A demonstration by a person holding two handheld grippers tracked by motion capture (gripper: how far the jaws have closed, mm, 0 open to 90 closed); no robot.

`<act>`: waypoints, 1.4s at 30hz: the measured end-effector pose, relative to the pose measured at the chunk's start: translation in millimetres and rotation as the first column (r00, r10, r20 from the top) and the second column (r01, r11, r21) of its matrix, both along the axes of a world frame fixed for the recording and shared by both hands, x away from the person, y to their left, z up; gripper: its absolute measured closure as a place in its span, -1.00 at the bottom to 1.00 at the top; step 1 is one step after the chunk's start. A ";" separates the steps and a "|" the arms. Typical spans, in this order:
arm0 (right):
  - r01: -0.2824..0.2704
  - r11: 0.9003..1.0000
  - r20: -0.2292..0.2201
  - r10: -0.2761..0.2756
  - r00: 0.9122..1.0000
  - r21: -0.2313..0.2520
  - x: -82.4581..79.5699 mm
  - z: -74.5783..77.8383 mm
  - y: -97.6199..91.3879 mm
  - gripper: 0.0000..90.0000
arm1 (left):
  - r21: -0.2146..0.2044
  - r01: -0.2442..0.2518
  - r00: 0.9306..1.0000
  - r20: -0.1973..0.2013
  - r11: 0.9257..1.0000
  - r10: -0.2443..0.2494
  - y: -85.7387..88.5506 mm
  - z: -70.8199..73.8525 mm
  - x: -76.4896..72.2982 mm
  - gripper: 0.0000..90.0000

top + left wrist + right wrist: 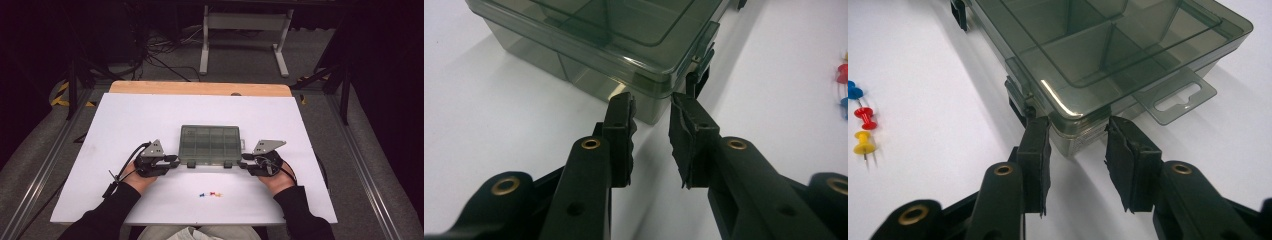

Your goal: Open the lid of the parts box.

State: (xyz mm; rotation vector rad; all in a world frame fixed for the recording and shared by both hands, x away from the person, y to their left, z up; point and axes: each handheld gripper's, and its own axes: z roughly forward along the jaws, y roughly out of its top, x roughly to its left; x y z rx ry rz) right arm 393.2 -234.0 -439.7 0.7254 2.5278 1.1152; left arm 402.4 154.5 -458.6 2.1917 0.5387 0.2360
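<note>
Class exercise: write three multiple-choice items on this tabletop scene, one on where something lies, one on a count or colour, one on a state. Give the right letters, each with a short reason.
1. Where do the push pins lie, seen from the high view?
A. inside the box
B. on the white board, nearer the person than the box
C. on the floor

2. How many push pins are there?
A. one
B. three
C. six

3. What state is the compartment box in?
A. lid shut
B. lid standing upright
C. lid removed, beside it

Answers:
1 B, since they sit on the white board between the box and the person.
2 B, since the right gripper view shows blue, red and yellow.
3 A, since the clear lid lies flat on the box.
</note>
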 end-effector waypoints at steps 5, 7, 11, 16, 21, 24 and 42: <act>-0.001 1.000 0.009 0.001 1.000 -0.013 -1.3 0.1 2.0 0.39 | -0.004 0.002 1.000 0.008 1.000 -0.002 -1.2 0.3 -0.6 0.58; -0.001 1.000 0.008 0.001 1.000 -0.011 -1.3 0.1 1.9 0.39 | -0.008 0.003 1.000 0.002 1.000 -0.003 -0.9 0.1 -0.1 0.58; 0.001 1.000 0.007 -0.001 1.000 -0.008 -1.3 0.0 1.8 0.39 | -0.007 0.002 1.000 0.002 1.000 -0.002 -1.0 0.2 -0.3 0.58; 0.004 1.000 0.002 -0.004 1.000 -0.003 -1.3 -0.1 1.6 0.39 | -0.022 0.002 1.000 -0.005 1.000 -0.002 0.0 1.3 -0.5 0.61; 0.005 1.000 0.001 -0.005 1.000 -0.001 -1.2 -0.1 1.5 0.39 | -0.021 0.001 1.000 0.000 1.000 -0.001 -0.2 1.5 -0.7 0.63; 0.005 1.000 0.000 -0.005 1.000 -0.001 -1.2 0.1 1.5 0.40 | -0.019 0.001 1.000 0.001 1.000 -0.001 0.0 1.9 -1.1 0.65; 0.003 0.998 0.020 -0.005 1.000 0.068 -3.4 9.0 -1.8 0.54 | -0.107 0.001 1.000 0.015 0.994 0.000 3.7 11.7 -2.9 0.70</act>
